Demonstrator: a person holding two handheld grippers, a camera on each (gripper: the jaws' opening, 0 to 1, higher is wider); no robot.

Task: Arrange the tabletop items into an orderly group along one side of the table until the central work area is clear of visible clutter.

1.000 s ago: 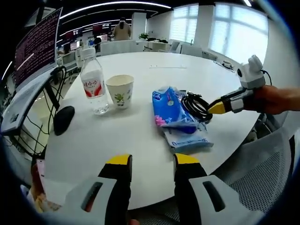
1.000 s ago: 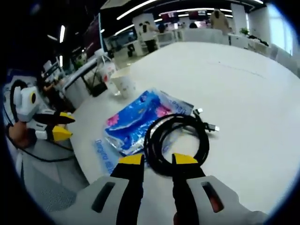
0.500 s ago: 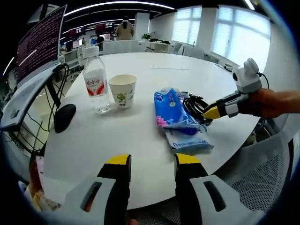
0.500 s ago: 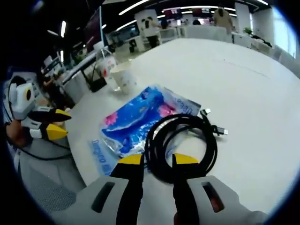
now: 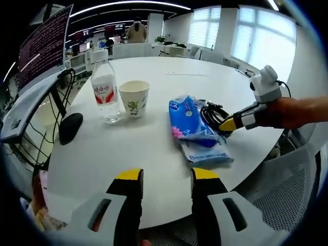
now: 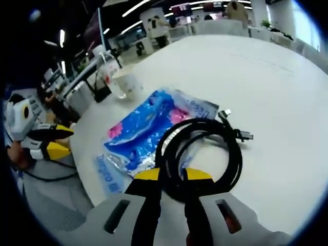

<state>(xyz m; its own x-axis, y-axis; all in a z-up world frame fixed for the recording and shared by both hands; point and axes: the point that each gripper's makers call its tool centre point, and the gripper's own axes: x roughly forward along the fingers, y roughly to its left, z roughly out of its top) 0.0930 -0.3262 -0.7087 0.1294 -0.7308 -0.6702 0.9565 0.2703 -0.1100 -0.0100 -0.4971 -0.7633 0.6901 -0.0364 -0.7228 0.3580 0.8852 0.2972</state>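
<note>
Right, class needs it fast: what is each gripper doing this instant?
Left gripper: open, holding nothing.
Right gripper: jaws straddle the black cable coil; grip cannot be told.

white round table [image 5: 154, 148] | bottle [image 5: 104, 92] | paper cup [image 5: 134, 99] | mouse [image 5: 70, 128] | blue packet [image 5: 193, 128] | cable coil [image 6: 200, 154]

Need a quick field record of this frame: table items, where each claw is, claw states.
table: round white table
bottle: clear water bottle with red label, upright, near the table's edge
cup: paper cup, upright beside the bottle
mouse: black mouse at the table's edge
pack: blue tissue pack, lying flat
cable: coiled black cable resting partly on the pack
left claw: open, off the table's edge, holding nothing
right claw: tips at the cable coil; grip unclear
</note>
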